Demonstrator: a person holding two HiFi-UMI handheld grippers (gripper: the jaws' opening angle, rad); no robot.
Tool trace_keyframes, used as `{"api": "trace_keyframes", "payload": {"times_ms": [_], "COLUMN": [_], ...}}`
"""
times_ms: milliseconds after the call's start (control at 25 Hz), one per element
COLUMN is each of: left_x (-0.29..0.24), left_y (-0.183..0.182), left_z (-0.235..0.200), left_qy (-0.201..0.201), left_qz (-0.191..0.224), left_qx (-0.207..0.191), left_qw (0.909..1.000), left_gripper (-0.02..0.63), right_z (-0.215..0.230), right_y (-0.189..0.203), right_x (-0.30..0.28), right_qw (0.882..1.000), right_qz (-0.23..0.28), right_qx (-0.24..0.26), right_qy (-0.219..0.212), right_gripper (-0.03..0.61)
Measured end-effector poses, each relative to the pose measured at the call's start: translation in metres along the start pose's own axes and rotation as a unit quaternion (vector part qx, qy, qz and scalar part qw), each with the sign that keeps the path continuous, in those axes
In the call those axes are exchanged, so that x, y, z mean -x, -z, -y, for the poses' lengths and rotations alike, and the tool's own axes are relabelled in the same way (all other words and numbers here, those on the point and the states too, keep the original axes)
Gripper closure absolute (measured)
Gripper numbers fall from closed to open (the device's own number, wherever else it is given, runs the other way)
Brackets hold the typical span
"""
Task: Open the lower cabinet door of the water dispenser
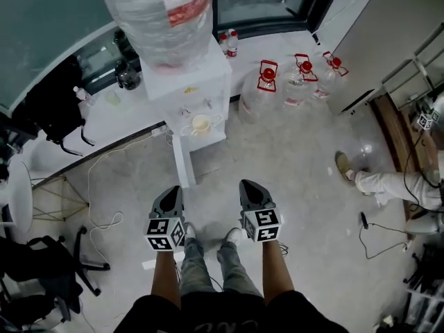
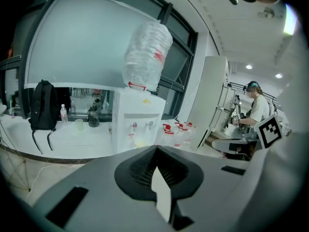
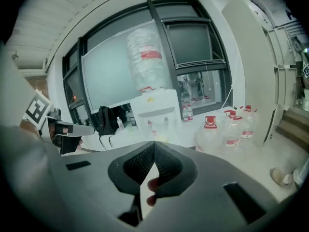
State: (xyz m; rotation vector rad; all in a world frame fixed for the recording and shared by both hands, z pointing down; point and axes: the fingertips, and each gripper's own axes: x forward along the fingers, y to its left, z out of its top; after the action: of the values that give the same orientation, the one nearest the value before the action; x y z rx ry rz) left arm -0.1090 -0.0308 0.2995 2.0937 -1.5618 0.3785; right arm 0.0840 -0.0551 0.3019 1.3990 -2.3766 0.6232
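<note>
While the head view looks down, left gripper and right gripper hang over open floor, well short of the water dispenser. Left gripper view: jaws together, empty. Right gripper view: same deal, and the bottle has a red label, too blurry to read.

Looking steeply down on a white water dispenser, a large clear bottle upturned on top and a yellowish cup below the taps. Nearer, side by side, the left gripper and the right gripper, jaws pointing toward the dispenser's lower cabinet, touching nothing. Beneath them, own shoes on the pale floor. Right of the dispenser, three big jugs with red caps. At left, on the white surface, a black backpack and a dark pot. At the right edge, another person's leg; at lower left, a black office chair.
</note>
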Motion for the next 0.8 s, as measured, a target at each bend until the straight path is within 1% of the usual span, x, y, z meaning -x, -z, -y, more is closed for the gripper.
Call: {"api": "trace_keyframes", "payload": {"times_ms": [200, 320, 480, 600, 720, 800], "left_x": [0.021, 0.035, 0.054, 0.065, 0.077, 0.086], "left_y": [-0.026, -0.04, -0.064, -0.085, -0.107, -0.119], "left_z": [0.012, 0.023, 0.041, 0.053, 0.064, 0.07], "left_qy": [0.004, 0.007, 0.024, 0.03, 0.028, 0.027], "left_qz": [0.023, 0.029, 0.049, 0.063, 0.085, 0.097], "left_qx": [-0.007, -0.026, -0.033, -0.048, -0.06, -0.068], "left_qw": [0.9997, 0.9992, 0.9979, 0.9964, 0.9942, 0.9926], "left_gripper": [0.602, 0.602, 0.603, 0.602, 0.602, 0.603], "right_z": [0.004, 0.004, 0.0, 0.001, 0.007, 0.008], "right_y": [-0.025, -0.043, -0.069, -0.087, -0.104, -0.113], "right_x": [0.031, 0.051, 0.079, 0.099, 0.12, 0.133], "right_qw": [1.0, 0.999, 0.997, 0.996, 0.996, 0.996], "right_qz": [0.015, 0.022, 0.035, 0.049, 0.068, 0.074], "right_qx": [0.021, 0.042, 0.068, 0.067, 0.053, 0.054], "right_qy": [0.008, 0.009, 0.006, 0.008, 0.014, 0.014], "right_gripper": [0.565, 0.565, 0.565, 0.565, 0.565, 0.565]}}
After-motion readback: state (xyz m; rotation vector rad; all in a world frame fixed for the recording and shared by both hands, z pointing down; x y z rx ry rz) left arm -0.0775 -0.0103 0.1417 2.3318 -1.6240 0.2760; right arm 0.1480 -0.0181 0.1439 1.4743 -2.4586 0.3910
